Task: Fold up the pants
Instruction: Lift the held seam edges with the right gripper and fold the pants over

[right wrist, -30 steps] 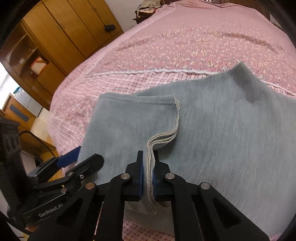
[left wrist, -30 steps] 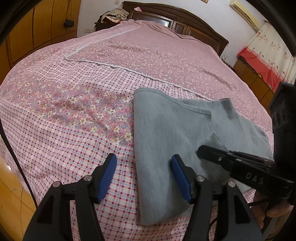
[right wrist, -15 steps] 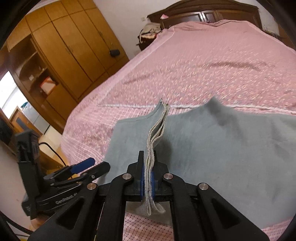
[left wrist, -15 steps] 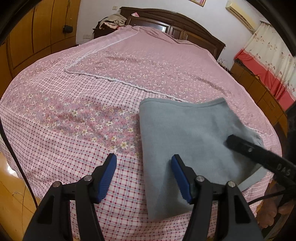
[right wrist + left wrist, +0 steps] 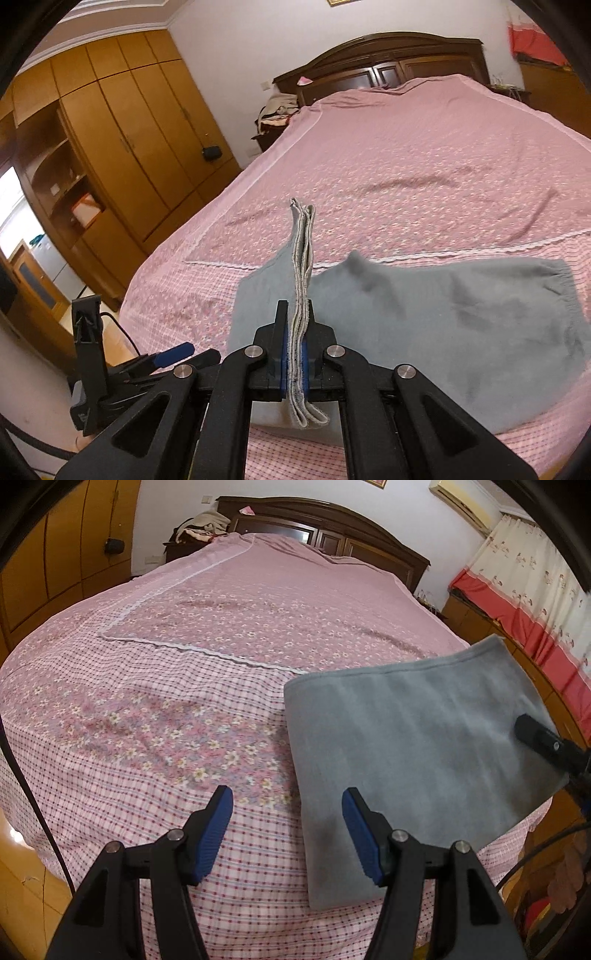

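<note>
The bed [image 5: 155, 672] fills both views and serves as the folding surface. On its near edge, lower right of the left wrist view, lie the grey pants [image 5: 406, 746], one end lifted off the cover, probably to carry it over the rest. The right gripper [image 5: 294, 354] is clamped on their stacked hems so the layers stay together. The left gripper [image 5: 287, 830], at bottom centre, stands parted and empty above the checked cover.

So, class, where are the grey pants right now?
The grey pants lie on the near, checked end of the pink bedspread, right of the open left gripper; the right gripper pinches their stacked hems, lifted.
</note>
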`<action>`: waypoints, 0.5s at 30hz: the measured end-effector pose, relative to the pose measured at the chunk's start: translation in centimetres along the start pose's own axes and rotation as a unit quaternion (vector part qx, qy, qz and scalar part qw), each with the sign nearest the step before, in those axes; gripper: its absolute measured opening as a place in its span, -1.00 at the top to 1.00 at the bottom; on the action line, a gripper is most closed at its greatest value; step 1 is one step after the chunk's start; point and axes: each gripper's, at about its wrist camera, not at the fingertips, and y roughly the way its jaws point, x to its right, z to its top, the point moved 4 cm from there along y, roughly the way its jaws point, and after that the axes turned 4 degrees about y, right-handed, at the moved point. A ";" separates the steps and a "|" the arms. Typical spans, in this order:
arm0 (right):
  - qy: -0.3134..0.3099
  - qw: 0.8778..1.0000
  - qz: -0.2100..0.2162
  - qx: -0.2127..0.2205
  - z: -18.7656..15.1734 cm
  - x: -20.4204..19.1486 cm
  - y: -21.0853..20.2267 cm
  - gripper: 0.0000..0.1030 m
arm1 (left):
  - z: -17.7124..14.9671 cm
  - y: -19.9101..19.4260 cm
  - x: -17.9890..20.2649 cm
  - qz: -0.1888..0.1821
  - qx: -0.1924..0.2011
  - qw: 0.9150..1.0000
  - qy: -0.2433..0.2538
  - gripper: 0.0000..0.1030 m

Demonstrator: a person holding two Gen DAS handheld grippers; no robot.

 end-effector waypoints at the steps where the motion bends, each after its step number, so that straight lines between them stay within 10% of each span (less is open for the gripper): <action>1: 0.002 1.000 -0.001 0.002 0.0 0.3 -0.3 0.88 | 0.0 0.0 0.2 -0.001 0.000 1.000 0.001 -0.25; 15: 0.021 0.998 -0.022 0.048 1.5 2.8 -3.9 0.88 | 0.3 0.4 2.1 -0.017 -0.001 1.000 0.023 -0.25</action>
